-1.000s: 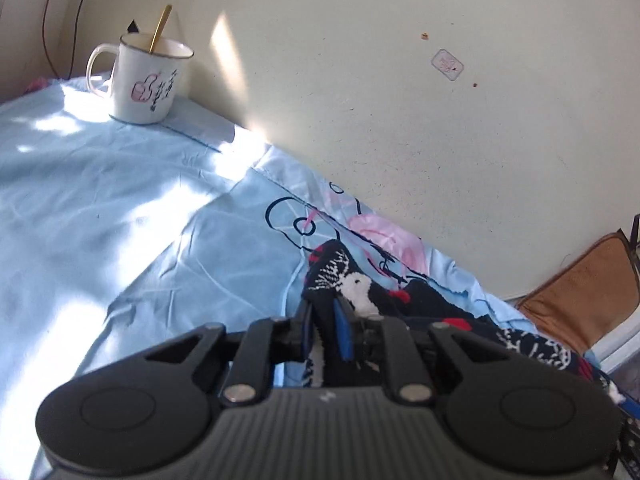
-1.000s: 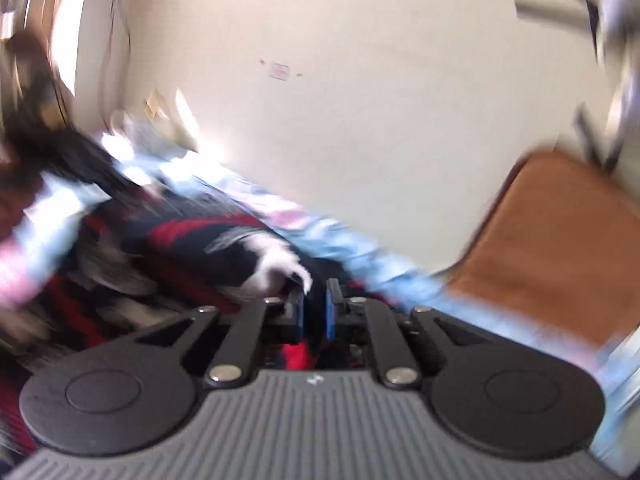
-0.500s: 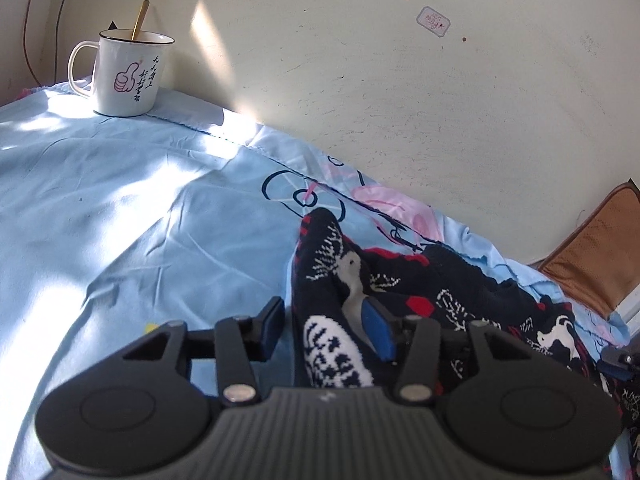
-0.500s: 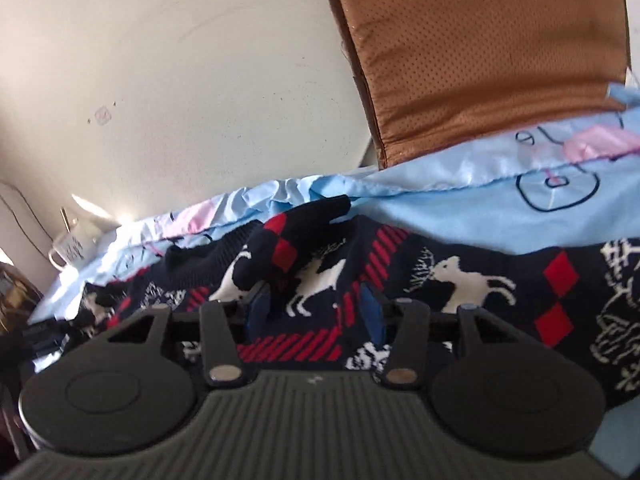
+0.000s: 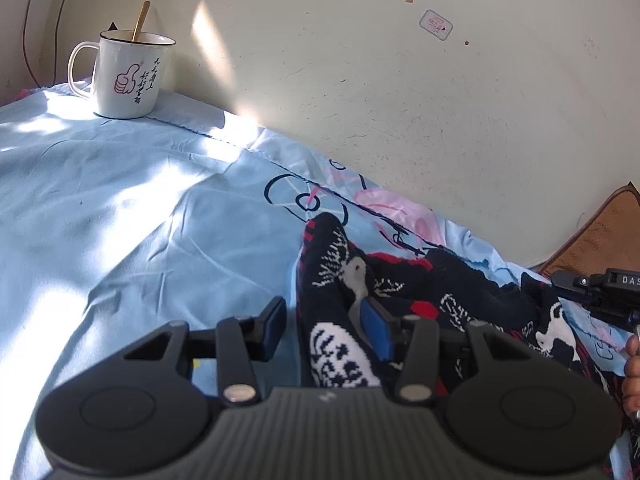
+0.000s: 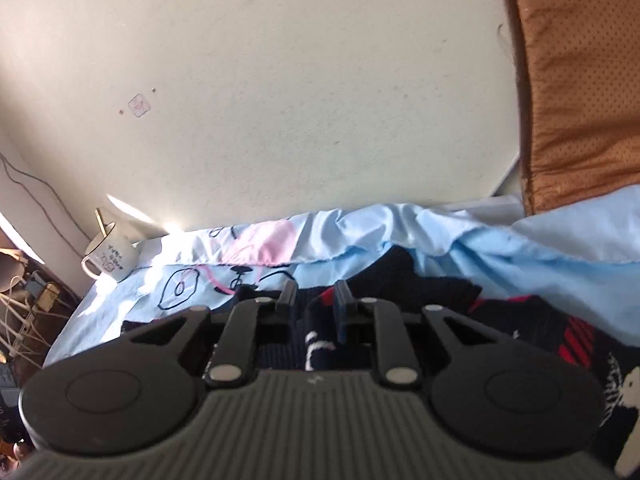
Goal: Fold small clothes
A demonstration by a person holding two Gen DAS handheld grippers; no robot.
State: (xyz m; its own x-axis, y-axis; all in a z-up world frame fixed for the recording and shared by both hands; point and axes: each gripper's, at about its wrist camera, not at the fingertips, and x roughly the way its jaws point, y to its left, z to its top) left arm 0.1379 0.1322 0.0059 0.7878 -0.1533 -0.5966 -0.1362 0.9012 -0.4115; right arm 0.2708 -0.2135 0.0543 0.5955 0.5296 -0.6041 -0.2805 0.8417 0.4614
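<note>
Since half a second ago right tongs (image 6: 314,304) dropped lower onto sweater (image 5: 344,280), jaws narrower but apart, knit between them, not clamped. Left tongs (image 5: 324,328) unchanged: apart, straddling a sweater fold. Sweater lies bunched on blue sheet (image 5: 120,208) by the wall. Mug (image 5: 124,76) with spoon at 10 o'clock; brown cushion (image 6: 580,80) at 2 o'clock.

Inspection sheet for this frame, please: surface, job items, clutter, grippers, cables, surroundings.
Surface: light blue sheet, wrinkled, partly sunlit.
Job's things: dark patterned knit garment spread out, one end bunched upward.
Clutter: white mug with a spoon, near the wall.
Grippers: left gripper open around the bunched end; right gripper open over the knit.
Cables: loose wires off the sheet's left edge.
Surroundings: cream wall; brown cushion.
</note>
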